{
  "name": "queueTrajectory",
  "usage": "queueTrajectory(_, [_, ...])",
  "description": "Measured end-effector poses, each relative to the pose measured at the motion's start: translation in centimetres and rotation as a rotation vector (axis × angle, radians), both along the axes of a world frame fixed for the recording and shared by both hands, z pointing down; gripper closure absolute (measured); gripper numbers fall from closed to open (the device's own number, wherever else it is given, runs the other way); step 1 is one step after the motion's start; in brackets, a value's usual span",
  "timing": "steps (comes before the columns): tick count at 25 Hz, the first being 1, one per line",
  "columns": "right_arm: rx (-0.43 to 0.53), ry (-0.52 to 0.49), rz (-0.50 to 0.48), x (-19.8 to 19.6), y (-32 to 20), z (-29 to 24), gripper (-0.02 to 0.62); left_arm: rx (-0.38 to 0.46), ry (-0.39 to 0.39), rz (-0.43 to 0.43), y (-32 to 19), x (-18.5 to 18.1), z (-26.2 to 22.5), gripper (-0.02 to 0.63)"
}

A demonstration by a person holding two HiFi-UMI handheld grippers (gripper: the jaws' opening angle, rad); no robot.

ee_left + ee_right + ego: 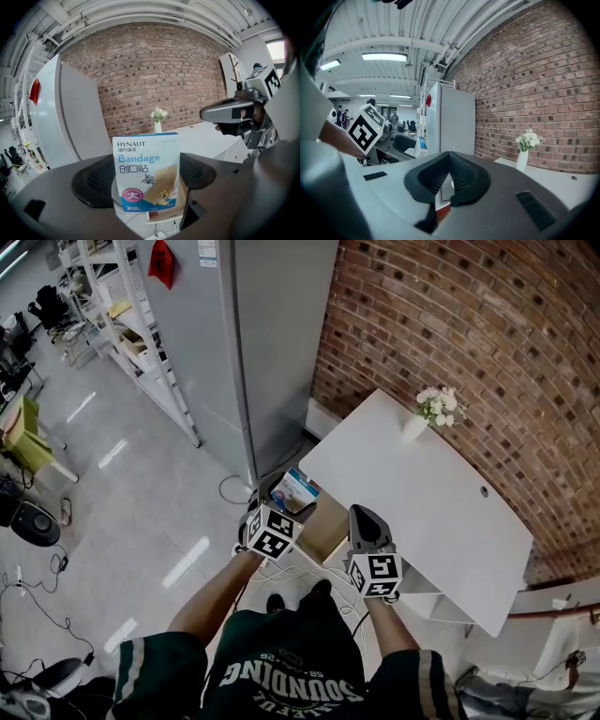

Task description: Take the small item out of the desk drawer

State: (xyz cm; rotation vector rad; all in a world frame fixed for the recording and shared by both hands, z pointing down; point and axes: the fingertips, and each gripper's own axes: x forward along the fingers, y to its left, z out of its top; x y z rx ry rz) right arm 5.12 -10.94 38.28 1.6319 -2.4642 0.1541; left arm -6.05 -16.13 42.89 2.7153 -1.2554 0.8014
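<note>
left gripper has its two dark pads clamped on either side of a small bandage box, which stands upright between them with the printed face to the camera. right gripper sits just beside it with its jaws pressed together and nothing between them.

in the head view the box is lifted clear above the drawer, which stands pulled out from under the near end of the white desk. so the main step looks done: the item is out and in the grip. what seems left is to carry it away or set it down, and perhaps to push the drawer shut.

the part of the drawer's wooden bottom that shows looks bare. the grippers cover the rest, so i cannot tell whether anything else lies inside.

farther along the desk, a white vase of pale flowers stands near the brick wall.
</note>
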Motion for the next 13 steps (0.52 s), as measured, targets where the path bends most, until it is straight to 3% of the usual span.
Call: queueTrajectory(13, [-0.021, -0.023, 0.006, 1.0, -0.7, 1.1, 0.571, -0.013, 0.005, 0.004, -0.3, 1.1, 1.1, 0.181])
